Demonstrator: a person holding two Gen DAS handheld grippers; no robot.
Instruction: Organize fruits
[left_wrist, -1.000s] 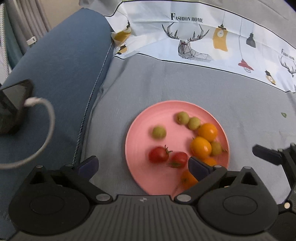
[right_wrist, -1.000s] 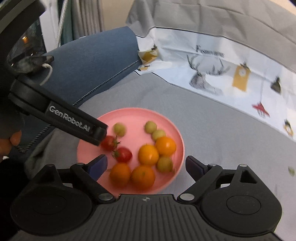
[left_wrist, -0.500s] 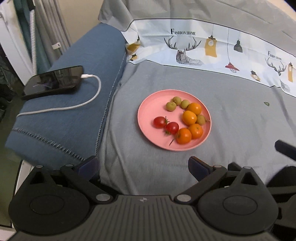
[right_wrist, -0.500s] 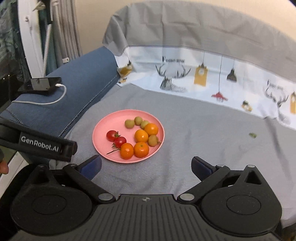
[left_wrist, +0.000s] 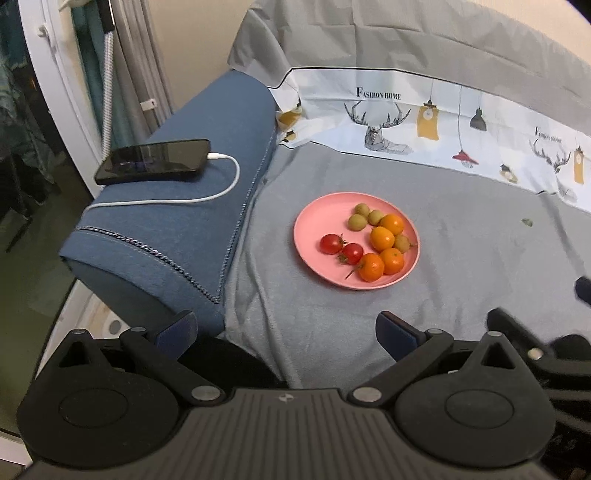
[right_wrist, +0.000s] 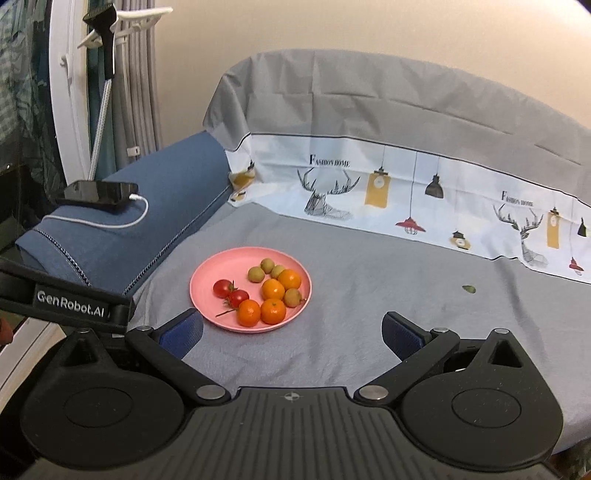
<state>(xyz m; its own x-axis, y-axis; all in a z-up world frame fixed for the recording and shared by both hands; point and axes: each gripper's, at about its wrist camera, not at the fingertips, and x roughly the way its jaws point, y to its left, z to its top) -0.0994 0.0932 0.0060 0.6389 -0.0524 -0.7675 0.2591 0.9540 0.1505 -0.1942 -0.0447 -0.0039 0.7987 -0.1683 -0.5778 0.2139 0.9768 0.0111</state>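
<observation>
A pink plate (left_wrist: 314, 229) (right_wrist: 210, 284) sits on the grey sheet and holds two red tomatoes (left_wrist: 330, 243) (right_wrist: 222, 288), several oranges (left_wrist: 382, 239) (right_wrist: 273, 289) and several small green fruits (left_wrist: 357, 222) (right_wrist: 255, 274). My left gripper (left_wrist: 286, 328) is open and empty, held well back from the plate, near the sheet's front edge. My right gripper (right_wrist: 291, 330) is open and empty, also back from the plate. The left gripper's body (right_wrist: 70, 301) shows at the left of the right wrist view.
A blue armrest (left_wrist: 192, 206) (right_wrist: 147, 206) lies left of the plate, with a black phone (left_wrist: 153, 160) (right_wrist: 98, 192) and white charging cable (left_wrist: 173, 201) on it. A printed white cloth band (left_wrist: 443, 122) runs along the back. A small green scrap (left_wrist: 527, 222) (right_wrist: 468, 289) lies on the sheet at the right.
Both grippers have pulled back and up, away from the plate; the plate now looks smaller and farther. The fruit on the plate has stayed put.
</observation>
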